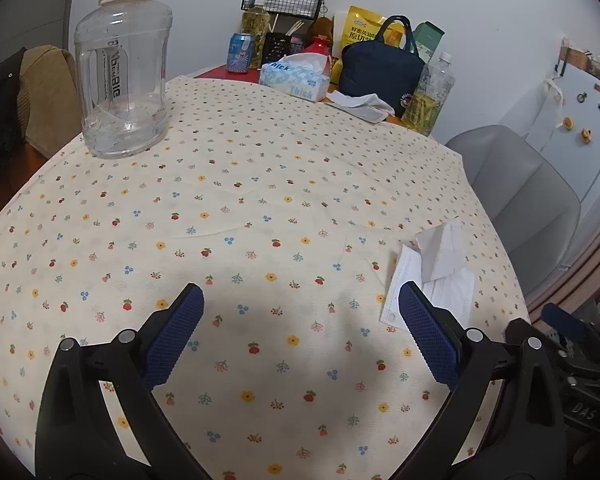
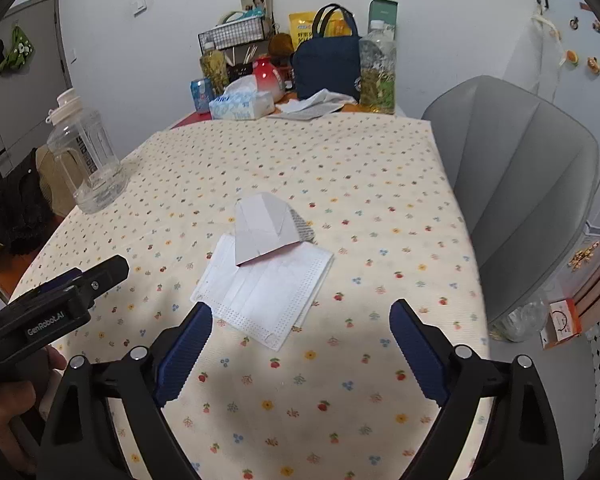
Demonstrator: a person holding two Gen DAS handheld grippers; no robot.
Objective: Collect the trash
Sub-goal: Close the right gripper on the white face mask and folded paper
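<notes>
A white face mask [image 2: 264,296] lies flat on the flowered tablecloth [image 2: 340,184], with a folded piece of white paper [image 2: 266,230] lying on its far end. Both show in the left wrist view too, the mask [image 1: 448,294] and the paper [image 1: 442,250], at the table's right side. My right gripper [image 2: 300,314] is open and empty, just short of the mask's near edge. My left gripper [image 1: 300,300] is open and empty, to the left of the mask, its right finger [image 1: 428,332] overlapping the mask's edge. The left gripper also shows in the right wrist view [image 2: 100,276].
A big clear water jug [image 1: 124,64] stands at the far left of the table. At the back are a tissue box [image 1: 296,76], a crumpled tissue [image 1: 362,106], a navy bag [image 1: 380,68], bottles and a can. A grey chair [image 2: 516,184] stands to the right.
</notes>
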